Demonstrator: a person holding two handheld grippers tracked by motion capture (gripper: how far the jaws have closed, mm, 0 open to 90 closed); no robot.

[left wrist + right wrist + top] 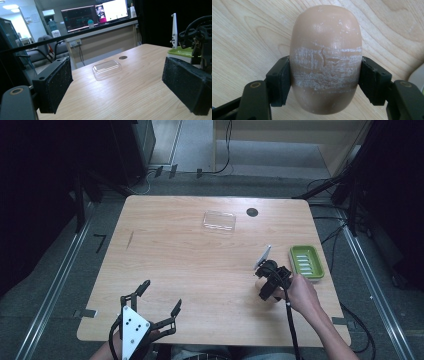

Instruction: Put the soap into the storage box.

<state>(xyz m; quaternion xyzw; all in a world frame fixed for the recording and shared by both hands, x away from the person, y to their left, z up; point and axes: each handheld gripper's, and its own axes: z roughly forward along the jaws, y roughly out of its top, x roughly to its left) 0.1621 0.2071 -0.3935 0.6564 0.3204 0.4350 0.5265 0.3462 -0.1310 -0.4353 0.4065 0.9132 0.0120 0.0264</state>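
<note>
A tan oval soap bar (325, 50), scuffed white across its middle, sits between the jaws of my right gripper (325, 82), which is shut on its two sides above the wooden table. In the high view that gripper (264, 287) is at the right of the table, just left of a green ribbed soap dish (306, 261). A clear plastic lid (219, 220) lies at the back middle. My left gripper (162, 295) stands open near the front left edge with nothing between its pads; in its own view (120, 85) it faces the lid (106, 68) and the dish (181, 51).
A small black round hole cover (252, 212) sits in the table (165, 245) right of the lid. Bare wood lies between the two grippers. Beyond the table's far edge are cables on the floor, a desk and monitors.
</note>
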